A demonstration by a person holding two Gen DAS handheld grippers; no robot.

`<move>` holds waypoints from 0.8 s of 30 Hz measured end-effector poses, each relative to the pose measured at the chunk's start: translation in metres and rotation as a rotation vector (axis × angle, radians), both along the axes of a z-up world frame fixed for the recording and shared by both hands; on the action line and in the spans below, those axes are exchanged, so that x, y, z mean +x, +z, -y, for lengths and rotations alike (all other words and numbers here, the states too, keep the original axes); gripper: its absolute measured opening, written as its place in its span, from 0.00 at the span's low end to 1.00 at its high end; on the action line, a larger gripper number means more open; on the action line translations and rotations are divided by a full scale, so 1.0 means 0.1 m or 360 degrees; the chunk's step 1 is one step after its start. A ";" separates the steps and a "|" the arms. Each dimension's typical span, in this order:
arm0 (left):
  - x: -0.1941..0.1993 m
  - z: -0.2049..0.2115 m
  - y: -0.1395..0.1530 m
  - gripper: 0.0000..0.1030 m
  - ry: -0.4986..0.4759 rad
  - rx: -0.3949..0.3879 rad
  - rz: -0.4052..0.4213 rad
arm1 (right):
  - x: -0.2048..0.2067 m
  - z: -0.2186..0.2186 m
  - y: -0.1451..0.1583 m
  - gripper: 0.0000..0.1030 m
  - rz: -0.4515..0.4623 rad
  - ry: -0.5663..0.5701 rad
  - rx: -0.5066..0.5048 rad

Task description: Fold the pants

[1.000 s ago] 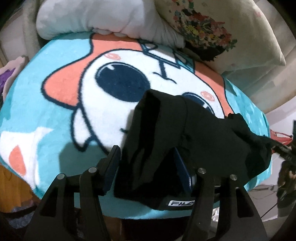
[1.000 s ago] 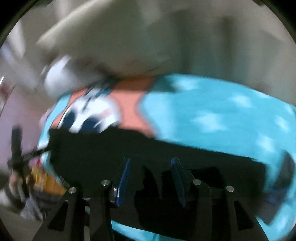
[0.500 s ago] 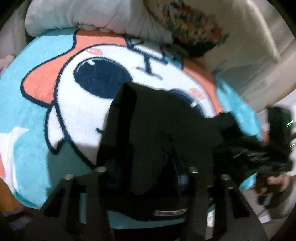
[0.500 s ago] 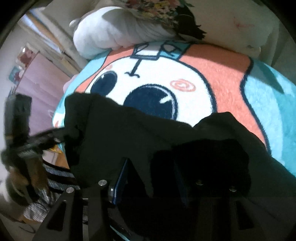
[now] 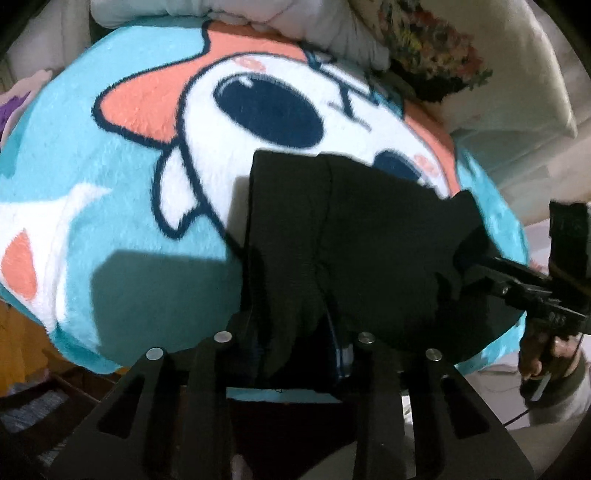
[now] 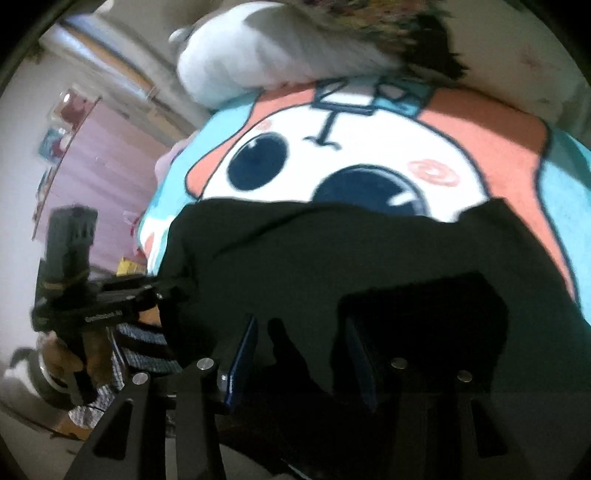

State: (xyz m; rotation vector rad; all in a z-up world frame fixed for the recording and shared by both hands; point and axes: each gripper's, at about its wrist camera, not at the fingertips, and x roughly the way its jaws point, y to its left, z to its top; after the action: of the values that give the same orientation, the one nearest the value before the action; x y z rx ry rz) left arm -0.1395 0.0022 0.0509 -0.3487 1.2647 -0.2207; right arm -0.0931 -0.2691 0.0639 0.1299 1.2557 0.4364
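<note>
The black pants point(image 5: 354, 243) lie bunched on a blue, white and orange cartoon blanket point(image 5: 129, 192) near its front edge. My left gripper point(image 5: 295, 343) has black cloth hanging between its fingers; the cloth covers the pads. The right gripper shows at the right edge of that view point(image 5: 517, 280), gripping the pants' right end. In the right wrist view the pants point(image 6: 351, 258) fill the lower half, and my right gripper point(image 6: 303, 354) has cloth between its blue-padded fingers. The left gripper shows at the left there point(image 6: 110, 295), holding the other end.
A white pillow point(image 5: 240, 14) and a floral cushion point(image 5: 443, 48) lie at the far edge of the blanket. A pink wall point(image 6: 103, 158) stands to the left in the right wrist view. The blanket's front edge point(image 5: 280, 395) drops off just below the left gripper.
Both grippers have closed in on the pants and lifted its ends. The right gripper has swung round to face the blanket's cartoon face. The cloth is more bunched between the two grippers.
</note>
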 end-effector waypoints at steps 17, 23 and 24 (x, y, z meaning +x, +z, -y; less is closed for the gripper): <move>0.12 0.56 0.49 0.44 -0.0193 0.0141 0.0282 | 0.34 0.63 0.13 0.46 0.0197 -0.0238 -0.0283; 0.09 0.66 0.00 0.43 -0.0259 0.0235 0.0143 | -0.42 0.94 0.11 0.46 0.0138 -0.0307 -0.0295; 0.08 0.64 -0.06 0.43 -0.0266 0.0223 0.0168 | -0.51 1.03 -0.02 0.47 0.0086 -0.0325 -0.0332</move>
State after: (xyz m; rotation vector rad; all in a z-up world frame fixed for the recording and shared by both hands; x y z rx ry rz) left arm -0.1314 -0.0621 0.0448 -0.1099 1.1981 -0.2875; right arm -0.1443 -0.3724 0.0617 0.0679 1.2133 0.1305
